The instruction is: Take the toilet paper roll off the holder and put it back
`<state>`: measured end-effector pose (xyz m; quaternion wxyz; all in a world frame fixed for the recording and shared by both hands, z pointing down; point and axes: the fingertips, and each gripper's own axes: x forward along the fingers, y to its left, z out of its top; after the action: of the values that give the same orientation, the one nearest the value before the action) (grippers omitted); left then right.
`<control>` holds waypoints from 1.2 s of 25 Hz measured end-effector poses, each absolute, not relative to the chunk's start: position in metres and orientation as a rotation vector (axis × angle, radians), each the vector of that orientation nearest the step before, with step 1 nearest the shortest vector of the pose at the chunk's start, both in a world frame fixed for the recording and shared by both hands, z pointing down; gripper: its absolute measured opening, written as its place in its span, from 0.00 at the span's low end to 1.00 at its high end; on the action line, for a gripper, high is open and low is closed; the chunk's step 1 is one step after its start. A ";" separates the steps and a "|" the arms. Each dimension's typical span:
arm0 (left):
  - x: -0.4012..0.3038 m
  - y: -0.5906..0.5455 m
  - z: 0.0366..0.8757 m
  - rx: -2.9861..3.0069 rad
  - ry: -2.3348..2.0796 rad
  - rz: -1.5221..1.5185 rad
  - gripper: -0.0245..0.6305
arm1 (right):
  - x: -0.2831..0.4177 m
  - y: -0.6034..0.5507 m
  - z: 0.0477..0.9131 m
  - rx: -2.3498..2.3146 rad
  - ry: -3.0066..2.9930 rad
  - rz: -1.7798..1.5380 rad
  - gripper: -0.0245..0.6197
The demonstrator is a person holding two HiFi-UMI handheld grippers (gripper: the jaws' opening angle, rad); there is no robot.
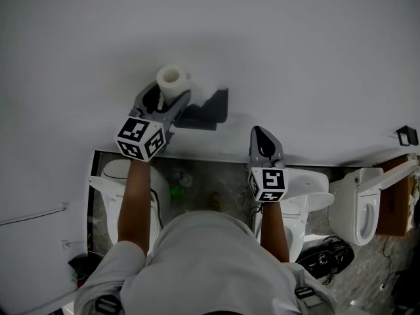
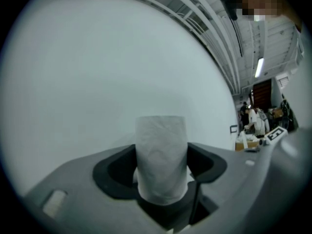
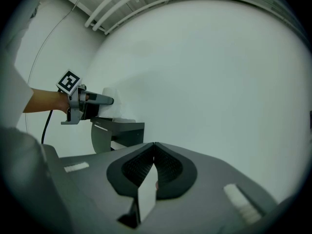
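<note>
— Where is our toilet paper roll point(image 1: 172, 79)?
— Our left gripper point(image 1: 167, 98) has its fingers clamped on it, just above the dark holder point(image 1: 209, 110), close to the wall point(image 1: 295, 58). Its long axis stands upright, with the hollow core end facing up at us.
— And our right gripper point(image 3: 154, 150)?
— Fingers pressed together, gripping nothing.

Dim, flat grey light, ceiling lamp point(image 2: 259, 67) glowing, fisheye bending with black corners, foreground perhaps soft.
</note>
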<state>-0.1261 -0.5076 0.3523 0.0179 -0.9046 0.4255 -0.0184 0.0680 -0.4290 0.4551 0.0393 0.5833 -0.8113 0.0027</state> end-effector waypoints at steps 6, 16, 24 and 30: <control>-0.125 -0.507 0.361 -2.825 1.324 -0.066 0.51 | 0.072 -0.428 0.457 1.801 -2.471 0.016 0.04; -0.124 -0.508 0.372 -2.843 1.323 -0.073 0.51 | 0.075 -0.426 0.458 1.812 -2.461 0.017 0.04; -0.123 -0.507 0.372 -2.837 1.323 -0.064 0.51 | 0.076 -0.424 0.458 1.810 -2.458 0.016 0.04; -0.124 -0.506 0.373 -2.838 1.322 -0.064 0.51 | 0.075 -0.424 0.457 1.803 -2.460 0.015 0.04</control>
<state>-0.1237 -0.5064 0.3726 0.0052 -0.9063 0.4221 -0.0203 0.0755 -0.4236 0.4573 0.0460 0.5906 -0.8057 0.0048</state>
